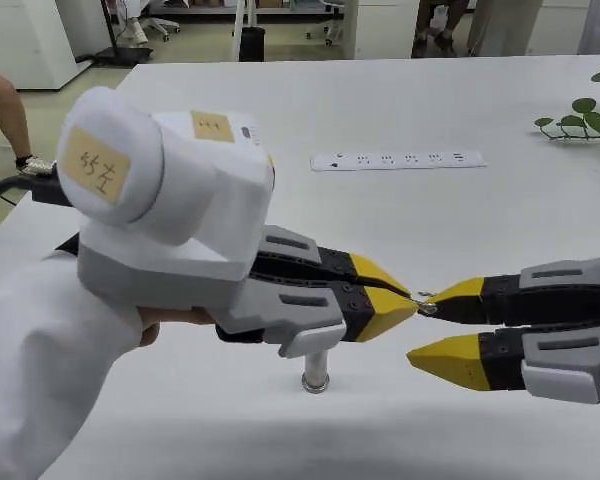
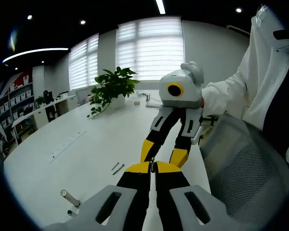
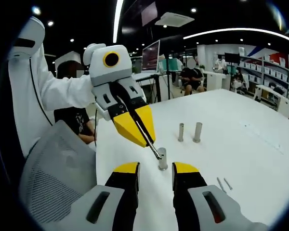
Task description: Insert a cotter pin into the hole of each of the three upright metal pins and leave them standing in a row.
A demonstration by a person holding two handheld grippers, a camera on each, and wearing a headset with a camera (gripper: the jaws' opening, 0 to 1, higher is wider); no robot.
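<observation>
Status: early, by my read; left gripper (image 1: 405,300) is clamped on one cotter pin (image 3: 154,150), held up off the table (image 1: 430,220) in front of the right gripper (image 1: 420,326), whose jaws stand apart with nothing gripped; all three metal pins stand upright: near metal pin (image 3: 162,159) sits straight ahead between the right jaws in the right gripper view; two far metal pins (image 3: 181,132) stand side by side behind it, so the third is set forward of that pair; two loose cotter pins (image 3: 220,184) lie flat on the table near the right jaw; I see no cotter through any pin, so I judge zero of three done, first insertion being set up, row to tidy after; hard to tell: the pins' cross-holes are too small to make out; in the right gripper view the cotter tip overlaps the near pin's top, contact or mere line of sight I can't say; in the head view the left gripper's body covers that pin's upper part; the right upper jaw tip sits right at the cotter, touching or not unclear.
</observation>
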